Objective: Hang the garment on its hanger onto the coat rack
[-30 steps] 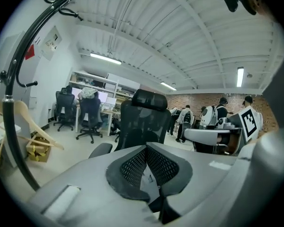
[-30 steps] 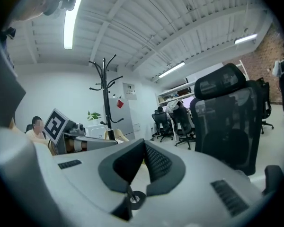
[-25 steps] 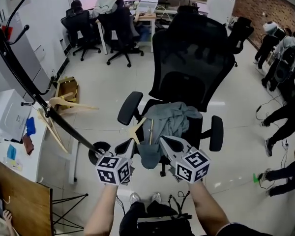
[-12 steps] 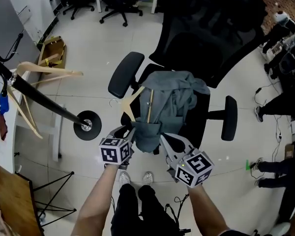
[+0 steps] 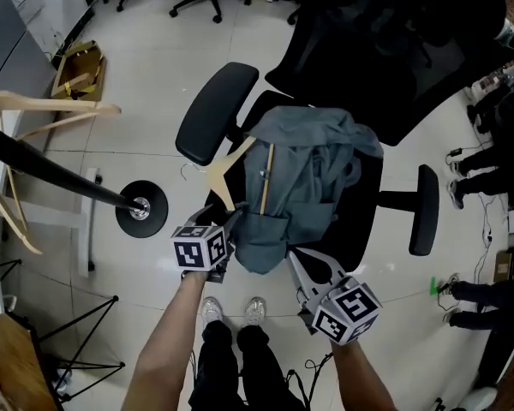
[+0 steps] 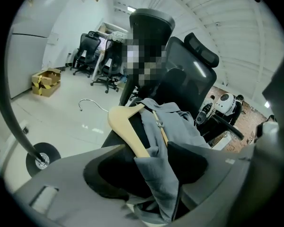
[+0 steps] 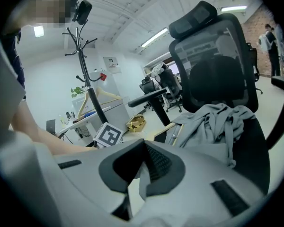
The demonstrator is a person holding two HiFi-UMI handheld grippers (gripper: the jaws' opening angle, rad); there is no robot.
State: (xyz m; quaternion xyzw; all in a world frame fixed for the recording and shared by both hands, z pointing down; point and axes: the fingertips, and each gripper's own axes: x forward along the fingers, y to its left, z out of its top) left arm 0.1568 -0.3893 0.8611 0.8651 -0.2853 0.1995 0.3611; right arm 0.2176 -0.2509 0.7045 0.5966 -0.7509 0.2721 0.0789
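Observation:
A grey garment [image 5: 313, 169] lies crumpled on a black office chair's seat, on a wooden hanger [image 5: 231, 165] whose metal hook [image 6: 87, 103] sticks out to the left. My left gripper [image 5: 236, 229] is at the garment's near hem. Its jaws have just been opening and stand open, with the hem and the hanger's arm [image 6: 128, 129] between them in the left gripper view [image 6: 149, 150]. My right gripper [image 5: 301, 262] is just off the seat's near right edge, its jaws shut and empty [image 7: 143, 144]. The black coat rack [image 5: 60, 178] slants across the left.
The chair's backrest [image 5: 385, 50] and armrests [image 5: 214, 110] surround the garment. Empty wooden hangers [image 5: 51, 108] hang from the rack above its round base [image 5: 140, 208]. A cardboard box [image 5: 77, 67] sits on the floor at the far left; more office chairs stand beyond.
Both grippers have sunk towards the chair seat and the view has tipped down onto it. The left jaws, shut a second ago, now stand wide around the garment's hem.

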